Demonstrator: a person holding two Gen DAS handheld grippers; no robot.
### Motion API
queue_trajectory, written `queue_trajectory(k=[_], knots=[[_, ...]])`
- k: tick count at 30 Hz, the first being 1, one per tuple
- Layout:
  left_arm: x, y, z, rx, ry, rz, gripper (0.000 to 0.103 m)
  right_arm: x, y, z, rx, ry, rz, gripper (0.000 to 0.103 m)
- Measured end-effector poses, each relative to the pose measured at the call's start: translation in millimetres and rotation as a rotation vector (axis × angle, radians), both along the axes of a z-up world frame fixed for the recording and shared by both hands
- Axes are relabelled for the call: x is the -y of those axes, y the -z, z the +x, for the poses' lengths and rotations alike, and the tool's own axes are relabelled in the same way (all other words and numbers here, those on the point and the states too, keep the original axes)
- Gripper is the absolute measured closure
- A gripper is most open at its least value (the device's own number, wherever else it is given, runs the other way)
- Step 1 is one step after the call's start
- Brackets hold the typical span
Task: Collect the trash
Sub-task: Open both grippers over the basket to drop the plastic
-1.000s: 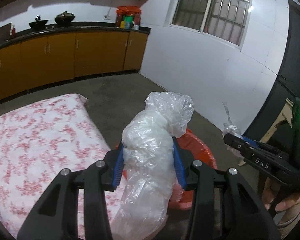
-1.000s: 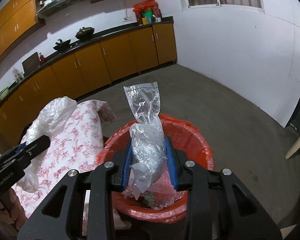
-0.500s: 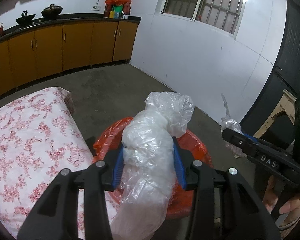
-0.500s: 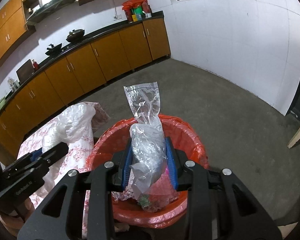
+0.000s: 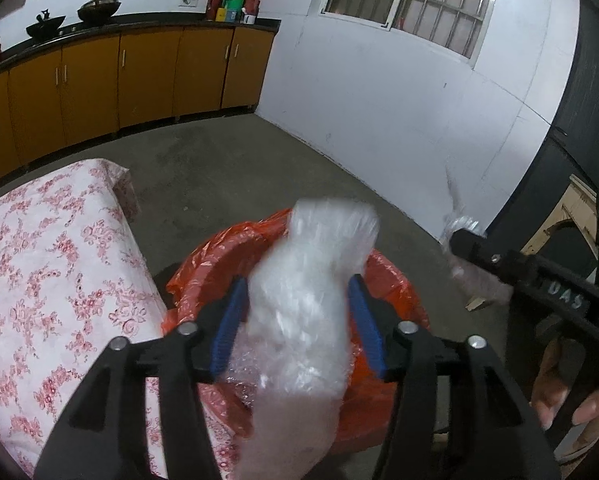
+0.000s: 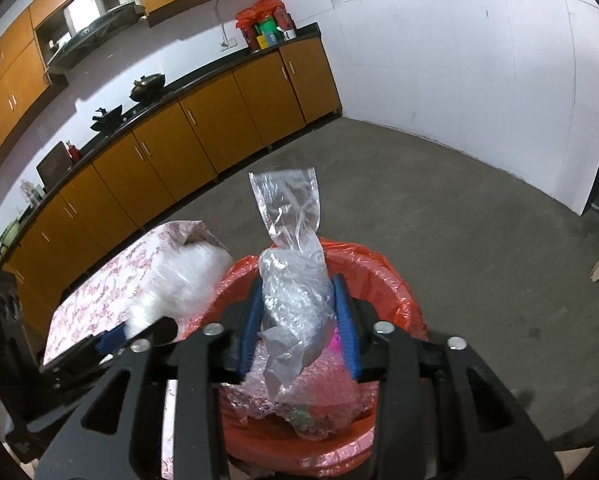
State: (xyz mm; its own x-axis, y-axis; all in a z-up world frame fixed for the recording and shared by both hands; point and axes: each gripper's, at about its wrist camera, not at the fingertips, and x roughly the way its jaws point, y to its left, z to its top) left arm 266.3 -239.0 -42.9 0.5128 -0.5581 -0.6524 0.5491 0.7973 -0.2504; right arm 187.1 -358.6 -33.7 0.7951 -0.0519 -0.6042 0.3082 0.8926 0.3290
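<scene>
The red-lined bin (image 6: 395, 280) sits just ahead of and below both pairs of tongs, with the floral-covered table (image 5: 51, 280) off to the left of the left pair. Between the spreading jaws of the left gripper (image 5: 297, 320) hangs a bulky wad of clear plastic (image 5: 303, 320); the blue pads appear to stand clear of it on both sides, so it looks to be dropping toward the bin. The right gripper (image 6: 299, 324) is opening too, with a smaller crumpled clear bag (image 6: 291, 280) between its jaws, above wrappers already in the bin. Both pieces look feather-light, soft and slick; they are best pinched at the bunched middle, since loose ends would slide free.
</scene>
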Motion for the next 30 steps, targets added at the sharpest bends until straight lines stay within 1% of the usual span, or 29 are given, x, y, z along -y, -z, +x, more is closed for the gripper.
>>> queue_trajectory(k=[1,3,6,8,9,10,12,13,14,16,19,21,24,26,27,30], knots=[[-2,2,1,-0.004,-0.008,0.001,0.045,1,0,0,0.001,0.004,0.000,0.053],[-7,5,4,-0.017,-0.021,-0.006,0.042,3,1,-1,0.002,0.008,0.003,0.049],[-14,6,5,-0.018,-0.050,0.002,0.041,4,1,-3,-0.002,0.017,0.003,0.049],[-21,6,5,-0.011,-0.071,0.008,0.041,3,-2,-6,-0.004,0.026,-0.015,0.049],[-26,4,4,-0.003,-0.086,0.011,0.039,2,-3,-8,-0.004,0.030,-0.027,0.045],[-31,3,3,0.006,-0.099,0.014,0.039,0,-7,-10,0.000,0.043,-0.046,0.035],[-44,-2,-1,0.037,-0.138,0.023,0.034,-4,-14,-18,0.027,0.066,-0.083,0.025],[-50,-4,-4,0.051,-0.153,0.024,0.032,-6,-16,-22,0.037,0.068,-0.097,0.022],[-55,-7,-7,0.064,-0.166,0.025,0.030,-8,-18,-25,0.045,0.071,-0.111,0.020],[-68,-15,-16,0.098,-0.193,0.034,0.026,-16,-22,-34,0.066,0.086,-0.140,0.011],[-85,-26,-33,0.163,-0.232,0.047,0.017,-28,-29,-47,0.103,0.119,-0.196,0.005],[-99,-35,-48,0.218,-0.277,0.062,0.011,-36,-33,-55,0.120,0.148,-0.237,0.002],[-119,-47,-69,0.277,-0.338,0.060,0.005,-50,-32,-70,0.153,0.201,-0.293,0.002],[-132,-54,-85,0.312,-0.369,0.063,0.004,-60,-31,-77,0.157,0.214,-0.334,0.002],[-138,-57,-92,0.331,-0.383,0.073,0.004,-69,-30,-81,0.152,0.211,-0.368,0.002],[-150,-62,-113,0.369,-0.408,0.097,0.004,-86,-28,-88,0.142,0.193,-0.425,0.002]])
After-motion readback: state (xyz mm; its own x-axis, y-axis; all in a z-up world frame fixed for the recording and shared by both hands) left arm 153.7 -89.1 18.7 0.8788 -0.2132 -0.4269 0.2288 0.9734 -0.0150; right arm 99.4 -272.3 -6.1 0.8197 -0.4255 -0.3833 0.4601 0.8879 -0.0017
